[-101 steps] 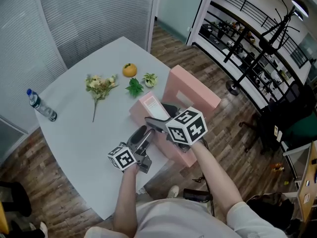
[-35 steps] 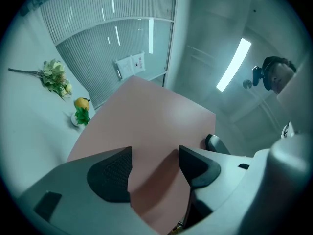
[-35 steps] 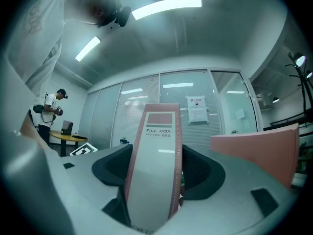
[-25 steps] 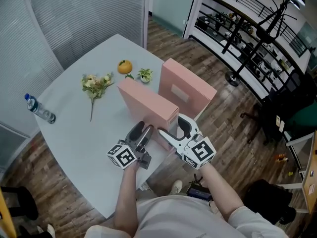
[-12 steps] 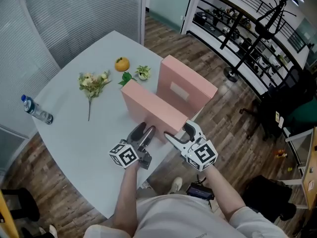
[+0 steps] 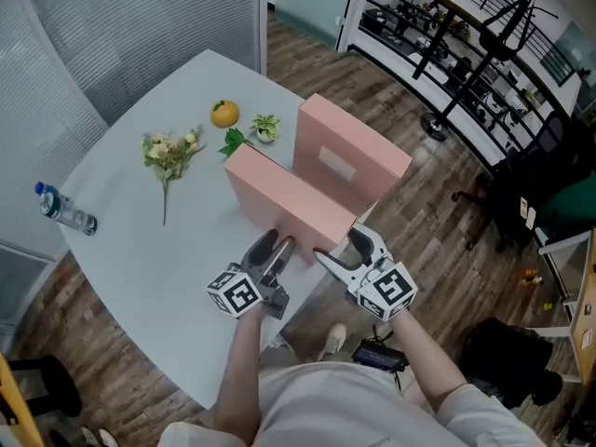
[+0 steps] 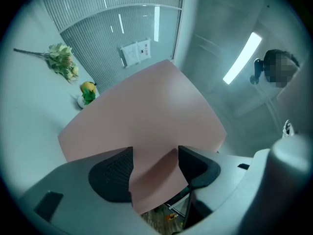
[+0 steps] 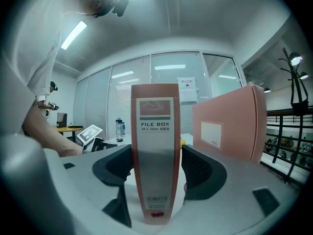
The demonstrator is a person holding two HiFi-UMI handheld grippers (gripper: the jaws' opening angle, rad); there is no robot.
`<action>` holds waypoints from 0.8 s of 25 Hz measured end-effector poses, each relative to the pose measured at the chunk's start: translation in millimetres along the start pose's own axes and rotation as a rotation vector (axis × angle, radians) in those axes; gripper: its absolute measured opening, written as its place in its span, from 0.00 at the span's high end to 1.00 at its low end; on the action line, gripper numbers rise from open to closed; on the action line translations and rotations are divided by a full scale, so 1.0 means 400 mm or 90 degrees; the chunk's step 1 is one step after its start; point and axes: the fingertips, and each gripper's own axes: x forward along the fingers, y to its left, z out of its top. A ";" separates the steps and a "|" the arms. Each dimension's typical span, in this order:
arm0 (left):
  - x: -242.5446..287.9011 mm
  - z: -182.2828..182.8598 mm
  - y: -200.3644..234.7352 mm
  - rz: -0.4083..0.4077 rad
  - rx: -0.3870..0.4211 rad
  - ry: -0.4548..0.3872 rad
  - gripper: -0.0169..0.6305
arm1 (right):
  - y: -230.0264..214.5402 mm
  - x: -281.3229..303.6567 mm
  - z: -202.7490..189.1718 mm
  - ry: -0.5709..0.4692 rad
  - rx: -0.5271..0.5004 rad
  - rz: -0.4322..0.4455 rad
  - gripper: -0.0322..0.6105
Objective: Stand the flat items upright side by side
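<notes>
From the head view, two pink file boxes stand upright, side by side, at the near edge of the white table [image 6: 140, 250]. The far file box [image 6: 349, 161] sits at about 1 o'clock from the near file box [image 6: 289, 208], close alongside it. The left gripper [image 6: 272, 248] meets the near box's end from 7 o'clock and the right gripper [image 6: 341, 250] from 5 o'clock. Well apart, toward 10 o'clock, lie a flower sprig [image 6: 168, 152], an orange [image 6: 223, 114], a green leaf [image 6: 232, 141] and a small plant [image 6: 265, 127]. A water bottle [image 6: 63, 210] lies at 9 o'clock.

In the left gripper view, the near box's broad pink face fills the middle, and its corner [image 7: 154, 175] comes down between the jaws, touching both pads: pinched. The flowers and orange show at 10 o'clock.

In the right gripper view, the jaws press both sides of the near box's grey spine [image 8: 155, 155], printed "FILE BOX". The far box stands just to its right at 3 o'clock, and the bottle at 9 o'clock.
</notes>
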 end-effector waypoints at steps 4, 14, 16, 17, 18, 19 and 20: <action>-0.004 0.002 0.005 0.000 -0.004 -0.001 0.52 | -0.004 -0.018 -0.028 0.010 0.024 -0.012 0.47; -0.009 0.001 0.001 -0.014 -0.016 0.005 0.52 | 0.000 -0.026 -0.036 0.024 0.038 -0.023 0.51; -0.013 0.006 0.008 -0.015 -0.023 0.002 0.52 | 0.004 -0.021 -0.036 0.026 0.028 -0.026 0.51; -0.014 0.010 0.011 -0.016 -0.028 0.000 0.52 | 0.003 -0.019 -0.036 0.025 0.028 -0.028 0.51; -0.014 0.012 0.013 -0.019 -0.032 -0.001 0.52 | 0.002 -0.019 -0.037 0.024 0.031 -0.032 0.52; -0.014 0.012 0.012 -0.023 -0.036 0.000 0.52 | 0.001 -0.019 -0.037 0.025 0.034 -0.036 0.52; -0.015 0.011 0.011 -0.027 -0.039 0.002 0.52 | 0.001 -0.019 -0.038 0.027 0.035 -0.040 0.52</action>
